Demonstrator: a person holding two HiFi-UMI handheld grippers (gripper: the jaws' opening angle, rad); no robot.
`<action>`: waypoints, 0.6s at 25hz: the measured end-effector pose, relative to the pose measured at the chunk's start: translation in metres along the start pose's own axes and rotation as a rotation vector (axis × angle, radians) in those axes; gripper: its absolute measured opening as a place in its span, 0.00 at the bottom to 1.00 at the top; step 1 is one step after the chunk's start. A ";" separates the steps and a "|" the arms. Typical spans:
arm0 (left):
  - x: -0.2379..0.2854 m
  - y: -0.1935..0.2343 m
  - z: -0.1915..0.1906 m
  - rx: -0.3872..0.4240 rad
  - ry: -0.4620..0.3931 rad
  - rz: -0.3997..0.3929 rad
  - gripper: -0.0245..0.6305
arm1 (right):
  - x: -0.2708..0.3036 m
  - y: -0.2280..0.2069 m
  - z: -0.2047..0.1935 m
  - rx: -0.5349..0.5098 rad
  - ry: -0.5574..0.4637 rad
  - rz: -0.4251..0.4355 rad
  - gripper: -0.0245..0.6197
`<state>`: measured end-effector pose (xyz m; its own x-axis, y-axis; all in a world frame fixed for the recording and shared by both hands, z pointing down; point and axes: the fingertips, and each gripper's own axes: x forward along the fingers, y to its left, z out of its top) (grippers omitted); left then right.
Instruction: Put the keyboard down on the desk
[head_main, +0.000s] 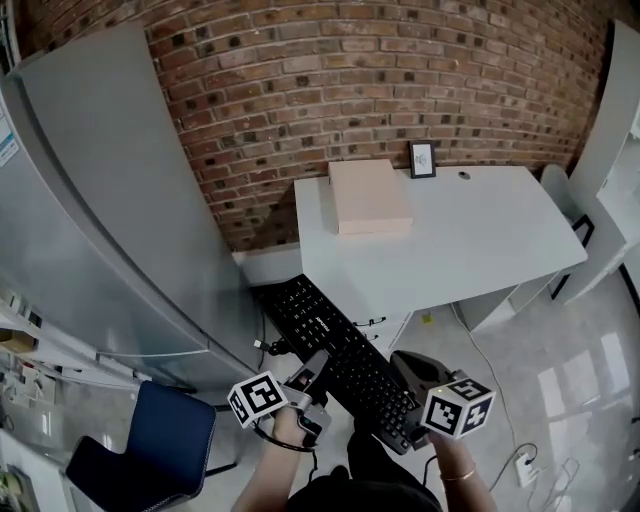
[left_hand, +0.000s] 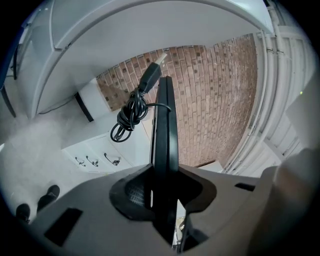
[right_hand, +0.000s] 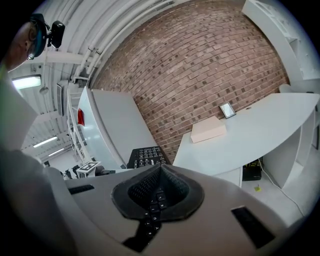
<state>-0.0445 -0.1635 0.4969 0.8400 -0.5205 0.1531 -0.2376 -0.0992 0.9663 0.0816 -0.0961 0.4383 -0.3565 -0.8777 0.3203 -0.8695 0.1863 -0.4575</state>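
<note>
Two tools, the left tool (head_main: 316, 374) and right tool (head_main: 404, 372), clamp the long black keyboard (head_main: 330, 350) with its bundled cable (left_hand: 131, 112).

Beige box (head_main: 369, 197), small frame (head_main: 422, 159), blue chair (head_main: 160, 440)

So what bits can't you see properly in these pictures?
- Head view: the small frame on the desk is too small to tell its picture.
- Head view: the right gripper covers the near end of the keyboard.
- Left gripper view: the keyboard sits edge-on in the left gripper, so its keys are hidden.
- Head view: the tan box looks closed, so its inside is hidden.
</note>
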 end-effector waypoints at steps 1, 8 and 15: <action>0.009 0.000 0.005 -0.002 -0.005 0.003 0.19 | 0.006 -0.006 0.006 0.001 0.002 0.006 0.05; 0.076 0.008 0.038 -0.013 -0.039 0.025 0.19 | 0.044 -0.047 0.040 0.008 0.023 0.050 0.05; 0.133 0.018 0.069 -0.022 -0.082 0.044 0.19 | 0.078 -0.081 0.063 0.021 0.037 0.087 0.05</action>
<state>0.0296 -0.2928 0.5209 0.7860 -0.5917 0.1791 -0.2619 -0.0562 0.9635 0.1458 -0.2069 0.4481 -0.4430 -0.8418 0.3085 -0.8276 0.2515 -0.5019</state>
